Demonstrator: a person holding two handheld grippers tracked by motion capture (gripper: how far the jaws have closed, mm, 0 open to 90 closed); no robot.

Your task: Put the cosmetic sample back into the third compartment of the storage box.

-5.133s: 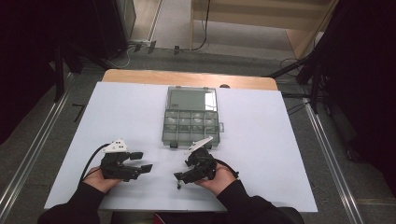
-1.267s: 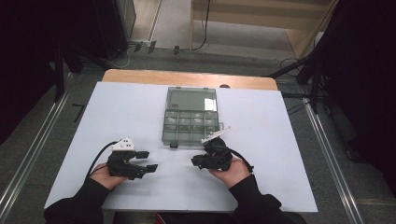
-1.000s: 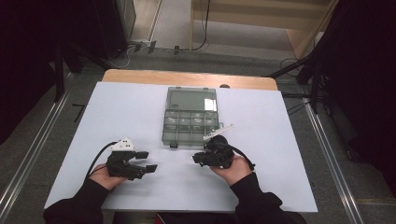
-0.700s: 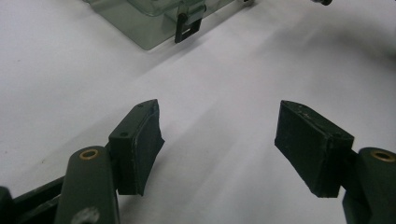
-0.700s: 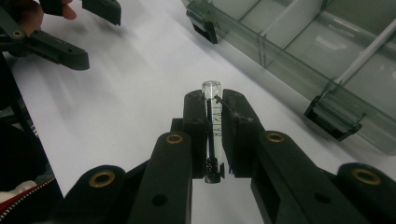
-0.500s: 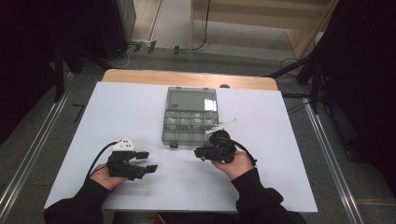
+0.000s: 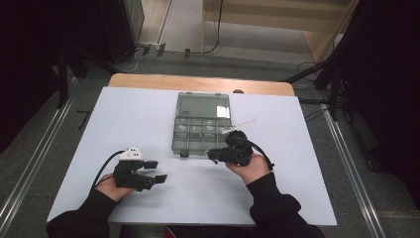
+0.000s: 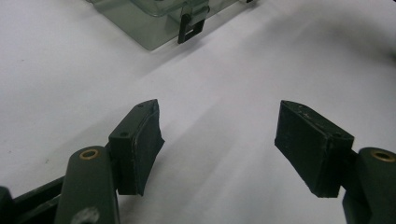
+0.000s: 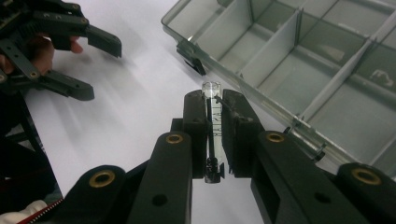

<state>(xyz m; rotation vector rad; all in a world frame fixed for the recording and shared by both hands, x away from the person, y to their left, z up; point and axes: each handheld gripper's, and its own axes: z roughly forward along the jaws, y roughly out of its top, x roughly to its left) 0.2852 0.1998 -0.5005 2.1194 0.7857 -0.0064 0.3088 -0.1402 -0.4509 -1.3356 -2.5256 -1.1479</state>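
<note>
Right gripper [image 9: 212, 140] pinches a clear tube [image 9: 211, 135] lengthwise between its jaws, just beside the open compartment box [image 9: 299, 70], near edge. Left gripper [image 8: 219, 149], spread and empty, rests farther away.

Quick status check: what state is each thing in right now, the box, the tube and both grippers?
Compartment box: lid open, standing on the table.
Clear tube: clamped between the right gripper's jaws, by the box's near wall.
Right gripper: shut on the tube.
Left gripper: jaws open, nothing between them.
</note>
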